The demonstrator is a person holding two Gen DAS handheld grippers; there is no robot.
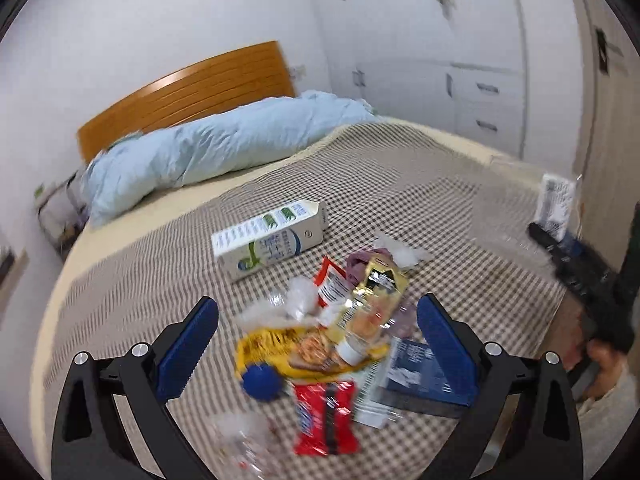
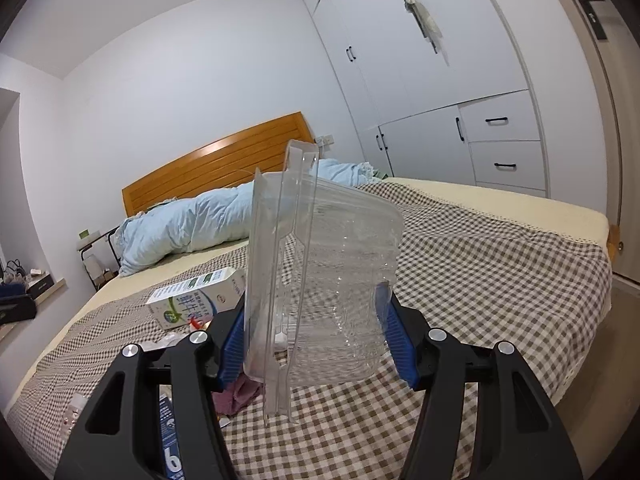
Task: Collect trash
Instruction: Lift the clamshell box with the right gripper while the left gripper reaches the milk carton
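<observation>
Trash (image 1: 320, 344) (print blurred) includes a green-and-white carton (image 1: 272, 240).

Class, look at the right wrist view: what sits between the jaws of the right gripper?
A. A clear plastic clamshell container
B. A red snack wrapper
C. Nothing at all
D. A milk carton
A: the right gripper has its blue pads pressed on both sides of the clear plastic clamshell container, held above the checked bed cover.
</observation>
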